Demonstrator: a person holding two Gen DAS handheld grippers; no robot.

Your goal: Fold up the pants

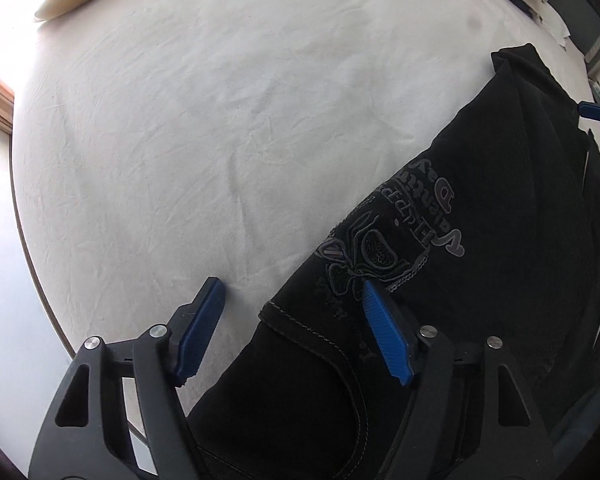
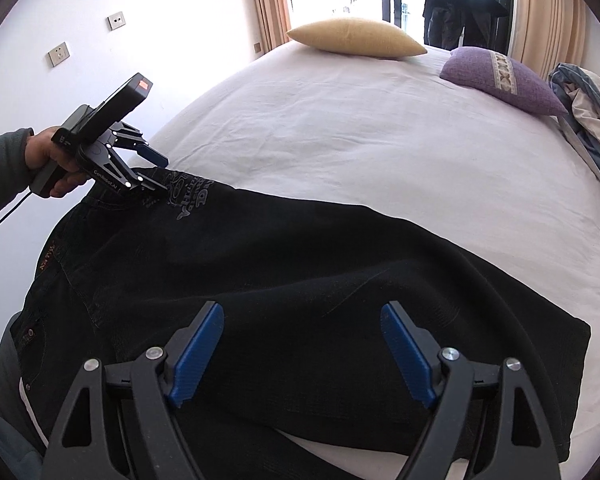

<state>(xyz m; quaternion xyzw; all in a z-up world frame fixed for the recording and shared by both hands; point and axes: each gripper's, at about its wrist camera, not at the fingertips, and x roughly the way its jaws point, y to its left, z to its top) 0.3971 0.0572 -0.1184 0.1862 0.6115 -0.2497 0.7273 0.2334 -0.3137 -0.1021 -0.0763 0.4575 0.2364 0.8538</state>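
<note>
Black pants [image 2: 284,264] with a grey embroidered emblem [image 1: 384,248] lie folded lengthwise across a white bed sheet [image 1: 204,120]. My left gripper [image 1: 292,284] is open, its jaws straddling the pants' edge by the emblem and pocket seam; it also shows in the right wrist view [image 2: 156,172], held in a hand at the waist end. My right gripper [image 2: 302,310] is open and empty, hovering over the leg part of the pants. A blue fingertip of the right gripper [image 1: 594,111] shows at the far right of the left wrist view.
A yellow pillow [image 2: 356,38] and a purple pillow [image 2: 500,78] lie at the far end of the bed. A crumpled blanket [image 2: 588,120] lies at the right edge. A wall with sockets [image 2: 60,54] stands on the left; the bed edge [image 1: 32,248] is near.
</note>
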